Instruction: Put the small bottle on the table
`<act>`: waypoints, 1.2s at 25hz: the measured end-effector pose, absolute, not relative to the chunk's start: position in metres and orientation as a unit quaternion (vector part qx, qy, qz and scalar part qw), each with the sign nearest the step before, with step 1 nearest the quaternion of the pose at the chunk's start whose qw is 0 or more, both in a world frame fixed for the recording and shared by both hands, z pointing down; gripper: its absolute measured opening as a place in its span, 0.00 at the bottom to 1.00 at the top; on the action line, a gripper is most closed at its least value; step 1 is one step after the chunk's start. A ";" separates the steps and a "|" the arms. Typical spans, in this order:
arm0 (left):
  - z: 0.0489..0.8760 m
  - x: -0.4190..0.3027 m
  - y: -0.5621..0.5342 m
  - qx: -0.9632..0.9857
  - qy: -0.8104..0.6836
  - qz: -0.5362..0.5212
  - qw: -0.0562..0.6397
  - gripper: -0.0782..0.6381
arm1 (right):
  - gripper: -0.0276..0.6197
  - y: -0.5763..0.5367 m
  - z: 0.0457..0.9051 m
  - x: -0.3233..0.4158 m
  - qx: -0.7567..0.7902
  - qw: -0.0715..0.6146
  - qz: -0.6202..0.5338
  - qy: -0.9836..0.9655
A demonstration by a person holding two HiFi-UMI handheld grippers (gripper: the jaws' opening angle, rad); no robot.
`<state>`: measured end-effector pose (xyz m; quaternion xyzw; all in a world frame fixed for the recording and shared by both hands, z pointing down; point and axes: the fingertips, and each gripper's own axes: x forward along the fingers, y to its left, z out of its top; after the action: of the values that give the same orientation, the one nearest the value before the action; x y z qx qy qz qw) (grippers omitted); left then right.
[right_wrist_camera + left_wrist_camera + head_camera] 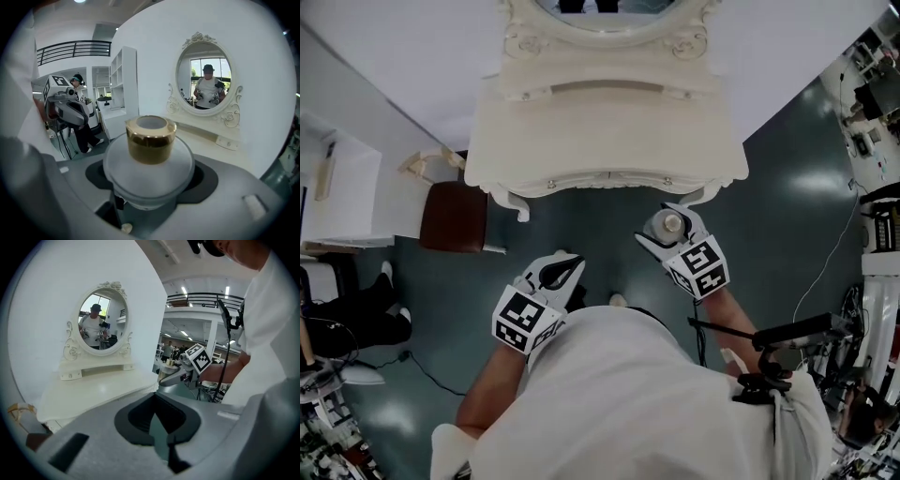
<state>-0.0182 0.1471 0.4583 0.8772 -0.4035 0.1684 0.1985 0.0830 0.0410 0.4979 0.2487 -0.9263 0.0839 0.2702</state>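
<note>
Right claw [668,230] gripping small bottle [667,224], just short of table [609,131] edge

The bottle [148,166] has a frosted, matt body and a polished gold cap [150,139], metal by its look. Both the left tool [567,272] and right tool [670,230] are matt grey plastic. The desk [609,122] is smooth cream paint with a soft sheen; the floor [787,206] is glossy.

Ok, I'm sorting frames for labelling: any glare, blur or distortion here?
Head view: sharp, bright glare patches on the floor. Right gripper view: fisheye bending, black corners, small bottle sharp with its gold cap shiny. Left gripper view: same bending, near jaws soft.
</note>
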 end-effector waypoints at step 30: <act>0.435 -0.170 -0.141 0.890 -0.381 0.180 0.176 0.11 | 0.57 -0.333 0.507 0.002 0.364 0.279 0.096 -0.883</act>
<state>-0.1698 -0.1411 0.4354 0.8898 -0.3809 0.1797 0.1755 0.0023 -0.3334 0.5069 0.3638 -0.8834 0.0964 0.2792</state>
